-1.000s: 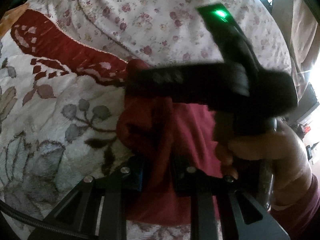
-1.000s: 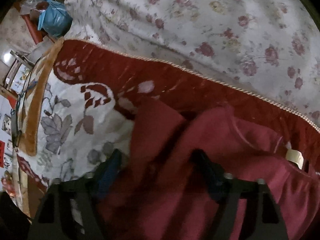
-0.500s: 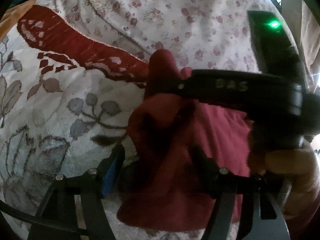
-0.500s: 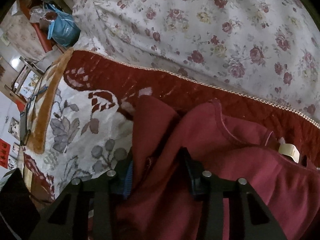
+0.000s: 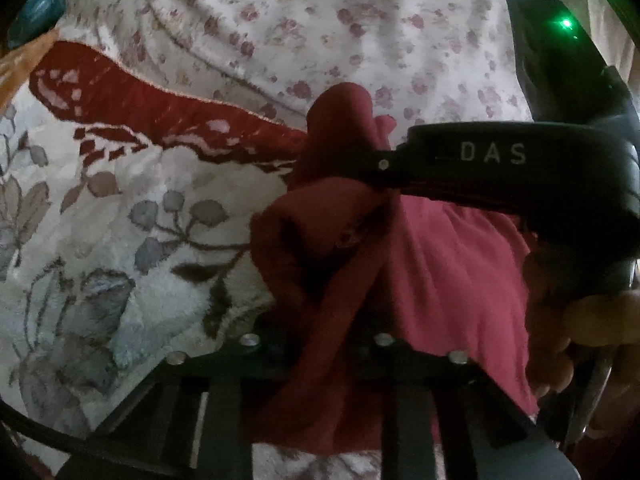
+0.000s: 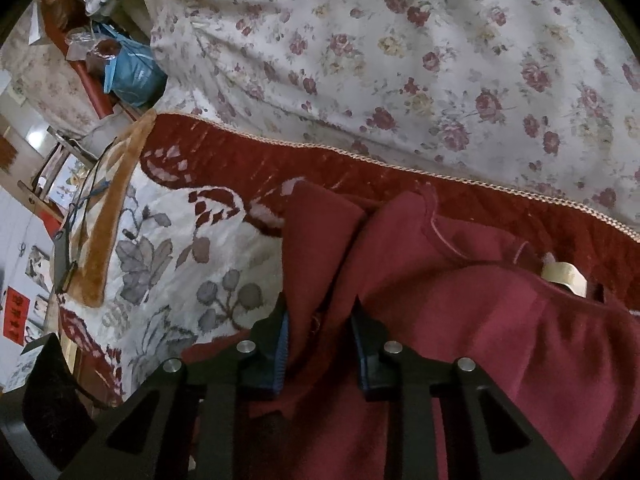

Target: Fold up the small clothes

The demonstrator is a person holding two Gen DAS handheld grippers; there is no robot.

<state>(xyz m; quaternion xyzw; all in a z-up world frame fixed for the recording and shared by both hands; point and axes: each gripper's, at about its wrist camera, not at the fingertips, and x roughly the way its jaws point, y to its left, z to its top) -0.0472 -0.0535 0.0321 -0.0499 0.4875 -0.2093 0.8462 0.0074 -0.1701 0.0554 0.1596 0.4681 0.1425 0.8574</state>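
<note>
- Looking along the left gripper (image 5: 320,332): its jaws are closing on a bunched fold of the dark red garment (image 5: 440,280), which lies on a leaf-patterned blanket (image 5: 140,240). The other hand-held gripper (image 5: 500,168) crosses the far right.
- Looking along the right gripper (image 6: 320,336): its jaws are closing, pinching a raised fold of the garment (image 6: 500,340). A floral sheet (image 6: 400,60) lies beyond.

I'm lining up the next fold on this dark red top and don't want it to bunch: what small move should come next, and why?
Probably let both tongs finish closing, then draw them gently apart. The dark red knit top lies crumpled on the flowered plush blanket. A bunched fold runs between the left tongs, another between the right tongs, and both are closing. Spreading should flatten the cloth before folding.
</note>
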